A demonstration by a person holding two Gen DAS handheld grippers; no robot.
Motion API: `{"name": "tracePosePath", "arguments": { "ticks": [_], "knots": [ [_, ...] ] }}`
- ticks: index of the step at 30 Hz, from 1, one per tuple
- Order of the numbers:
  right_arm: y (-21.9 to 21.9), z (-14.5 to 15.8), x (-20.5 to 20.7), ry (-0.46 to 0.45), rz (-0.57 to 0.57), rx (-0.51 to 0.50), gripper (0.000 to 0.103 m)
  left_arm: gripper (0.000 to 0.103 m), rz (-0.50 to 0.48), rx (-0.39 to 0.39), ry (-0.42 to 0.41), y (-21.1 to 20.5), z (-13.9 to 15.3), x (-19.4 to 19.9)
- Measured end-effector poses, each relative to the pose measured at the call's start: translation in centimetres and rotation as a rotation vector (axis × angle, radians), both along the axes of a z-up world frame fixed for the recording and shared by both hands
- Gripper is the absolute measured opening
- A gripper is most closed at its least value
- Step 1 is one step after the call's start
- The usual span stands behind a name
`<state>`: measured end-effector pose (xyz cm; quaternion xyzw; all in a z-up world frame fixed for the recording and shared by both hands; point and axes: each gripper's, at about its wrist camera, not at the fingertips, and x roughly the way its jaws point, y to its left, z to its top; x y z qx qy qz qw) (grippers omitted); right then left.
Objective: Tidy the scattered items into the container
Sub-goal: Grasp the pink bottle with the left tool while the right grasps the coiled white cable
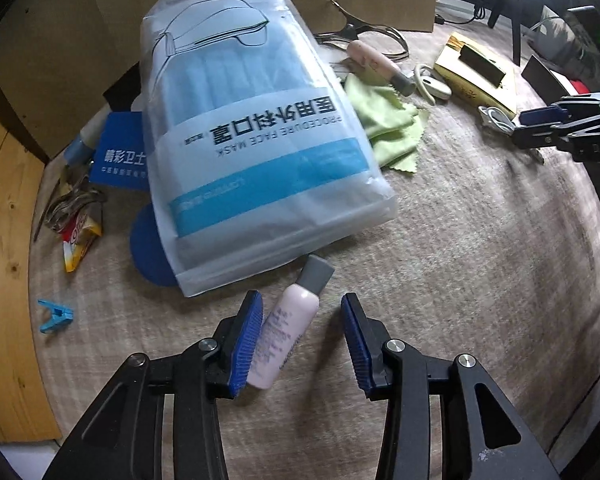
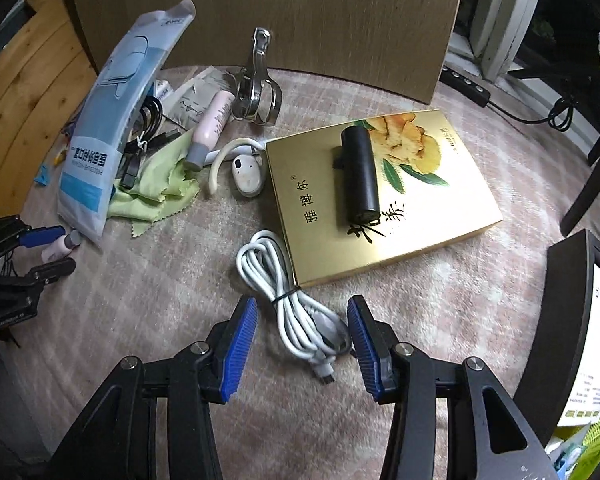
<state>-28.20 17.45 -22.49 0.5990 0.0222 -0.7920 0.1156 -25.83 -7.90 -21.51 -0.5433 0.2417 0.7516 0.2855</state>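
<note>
A small pink bottle with a grey cap (image 1: pixel 288 328) lies on the beige cloth between the blue pads of my left gripper (image 1: pixel 302 304). It rests against the left pad, with a clear gap to the right pad, so the gripper is open. The right wrist view shows that same bottle (image 2: pixel 60 248) between the left gripper's fingers. A coiled white cable (image 2: pixel 292 308) lies between the pads of my right gripper (image 2: pixel 302 306), close to the right pad, and nothing is squeezing it. A dark-walled box (image 2: pixel 568 320) stands at the right edge.
A face mask pack (image 1: pixel 260 140) leans just beyond the bottle. A green cloth (image 2: pixel 156 188), a second pink bottle (image 2: pixel 210 132), a white earpiece (image 2: pixel 246 172), a metal clip (image 2: pixel 258 88) and a gold box (image 2: pixel 380 220) bearing a black cylinder (image 2: pixel 360 172) lie farther back. A blue peg (image 1: pixel 56 316) is at left.
</note>
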Motion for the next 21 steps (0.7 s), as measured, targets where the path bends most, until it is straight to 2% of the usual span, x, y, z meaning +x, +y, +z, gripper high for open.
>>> {"name": "tracePosePath", "arguments": {
  "ticks": [6, 7, 9, 15, 18, 21],
  "knots": [
    [-0.3, -0.5, 0.5, -0.013, 0.007, -0.012, 0.043, 0.022, 0.047, -0.011, 0.021, 0.4, 0.1, 1.1],
    [-0.1, -0.5, 0.8, -0.013, 0.0, -0.046, 0.043, 0.022, 0.06, -0.008, 0.027, 0.5, 0.1, 1.3],
    [-0.1, -0.5, 1.4, -0.006, 0.0, -0.057, 0.03, 0.022, 0.082, -0.005, 0.041, 0.4, 0.1, 1.8],
    [0.5, -0.6, 3.6, 0.005, -0.022, -0.075, 0.026, 0.022, 0.151, 0.068, 0.006, -0.2, 0.3, 3.5],
    [1.2, -0.6, 5.5, 0.021, -0.058, -0.107, 0.025, 0.022, 0.208, 0.119, -0.02, -0.7, 0.4, 4.6],
    [2.6, -0.7, 7.8, 0.042, -0.123, -0.161, 0.025, 0.022, 0.22, 0.146, -0.034, -0.4, 0.3, 6.3]
  ]
}}
